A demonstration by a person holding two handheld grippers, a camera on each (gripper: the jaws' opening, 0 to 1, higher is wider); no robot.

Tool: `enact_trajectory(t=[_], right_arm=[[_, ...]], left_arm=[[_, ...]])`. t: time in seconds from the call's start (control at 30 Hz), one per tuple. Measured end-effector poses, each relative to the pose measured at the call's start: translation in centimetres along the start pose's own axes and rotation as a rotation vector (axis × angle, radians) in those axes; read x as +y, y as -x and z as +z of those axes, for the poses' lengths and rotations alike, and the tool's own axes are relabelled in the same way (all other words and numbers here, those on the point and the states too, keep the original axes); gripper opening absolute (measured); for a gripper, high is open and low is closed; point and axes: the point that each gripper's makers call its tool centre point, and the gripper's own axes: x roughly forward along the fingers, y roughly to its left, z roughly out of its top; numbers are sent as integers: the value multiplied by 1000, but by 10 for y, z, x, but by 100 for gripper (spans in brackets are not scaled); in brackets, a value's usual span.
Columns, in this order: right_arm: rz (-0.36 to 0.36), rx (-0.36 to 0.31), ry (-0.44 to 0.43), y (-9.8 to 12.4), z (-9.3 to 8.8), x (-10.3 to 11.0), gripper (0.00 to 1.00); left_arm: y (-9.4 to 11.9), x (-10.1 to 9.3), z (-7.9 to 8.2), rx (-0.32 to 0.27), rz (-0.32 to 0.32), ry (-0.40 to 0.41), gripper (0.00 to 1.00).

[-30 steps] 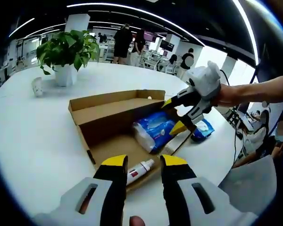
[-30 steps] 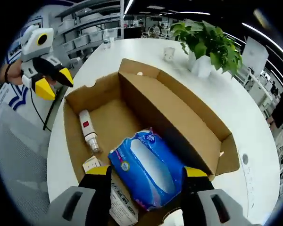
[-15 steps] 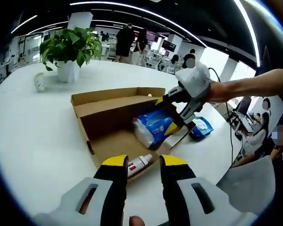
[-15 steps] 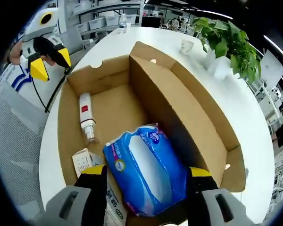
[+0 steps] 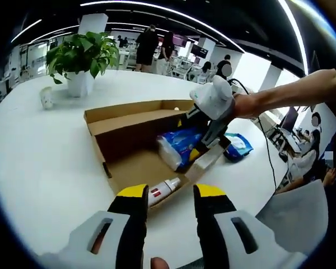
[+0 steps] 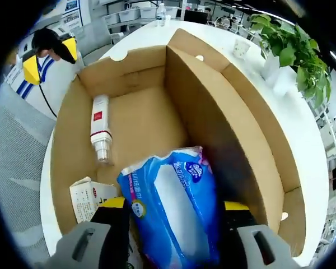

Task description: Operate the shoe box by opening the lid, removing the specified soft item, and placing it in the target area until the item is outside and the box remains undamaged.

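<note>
Now right hand-held gripper [image 6: 173, 216] straddles blue pack [image 6: 171, 213] (jaws wide).

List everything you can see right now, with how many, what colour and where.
shoe box: one, brown cardboard, open on the white table
tissue pack: one, blue, inside the box, between the right gripper's jaws
bottle: one, white with red label, lying in the box
small carton: one, white, in the box corner
second blue pack: one, on the table beside the box
potted plant: one, green in white pot, on the table
small cup: one, white, near the plant
left hand-held gripper: black and yellow, open
right hand-held gripper: around the tissue pack
</note>
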Motion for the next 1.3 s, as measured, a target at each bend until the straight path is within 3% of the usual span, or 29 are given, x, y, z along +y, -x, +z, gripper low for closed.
enact_trajectory(t=[0.3,0.47,0.83,0.97,1.3], right_arm=[[1,38,-7,-11,-2,4,63],[-4,11,-40,-8,-1,7,62],[-49,-3,-103,-4,0,11,41],[-63,-36,-145,7,8,18,36],[-86,-113,-195,22,19,6,34]], left_arm=[[-4,0,2,7,-5,-12,35],[-7,-3,1,14,-10,-6,35],[3,-1,3,6,10,11,32],[7,3,1,7,20,23,31],[16,2,6,-10,9,26,33]])
